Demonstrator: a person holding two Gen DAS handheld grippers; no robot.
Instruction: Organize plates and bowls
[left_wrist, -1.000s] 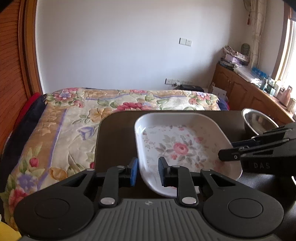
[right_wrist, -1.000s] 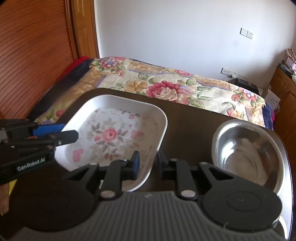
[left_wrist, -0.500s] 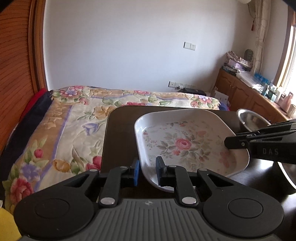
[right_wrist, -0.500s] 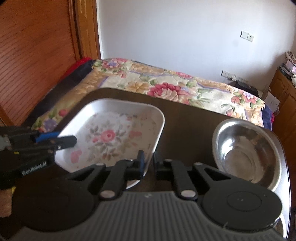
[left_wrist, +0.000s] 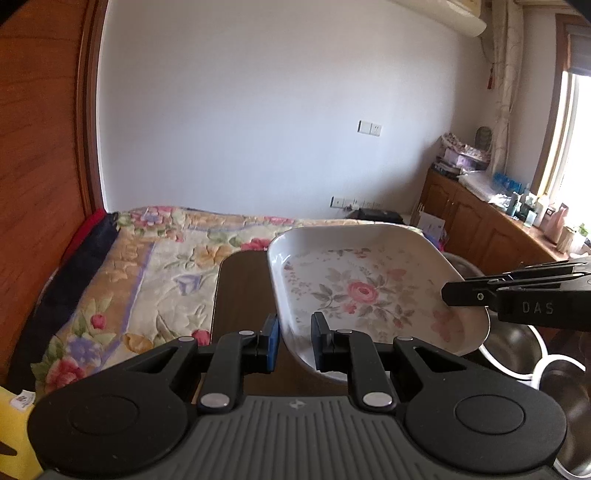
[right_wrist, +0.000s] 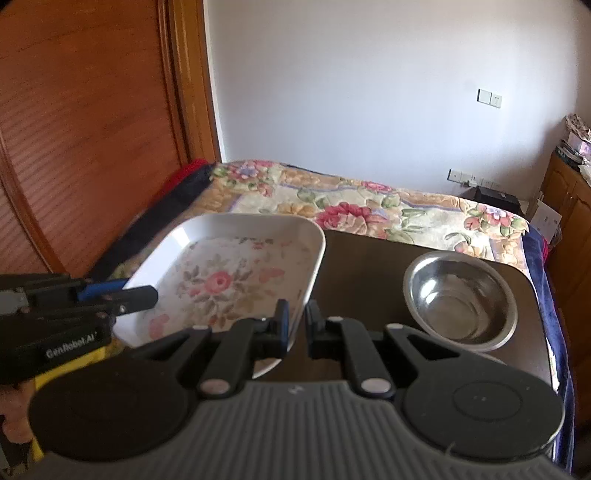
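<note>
The floral dish is carried clear of the dark table, gripped on opposite sides by both tools. The left gripper has its jaws closed down on the near-left rim, one pad outside the wall and one inside; the gap between them is narrow and filled by the rim. The right gripper is pinched almost fully together on the thin edge of the dish at its right side. Both sets of jaws have just been closing onto that rim.

A steel bowl stands on the table to the right of the dish, well apart from it in the right wrist view. In the left wrist view at least one further steel bowl sits low at the right (how many are nested there cannot be made out).

Risks from this point:
- Each grip takes only a small bite of a smooth glazed edge. Uneven motion of the two hands would likely twist the dish and let one rim slip free.
- If the dish is lowered onto the steel bowl off-centre, it may rock or slide off.
</note>
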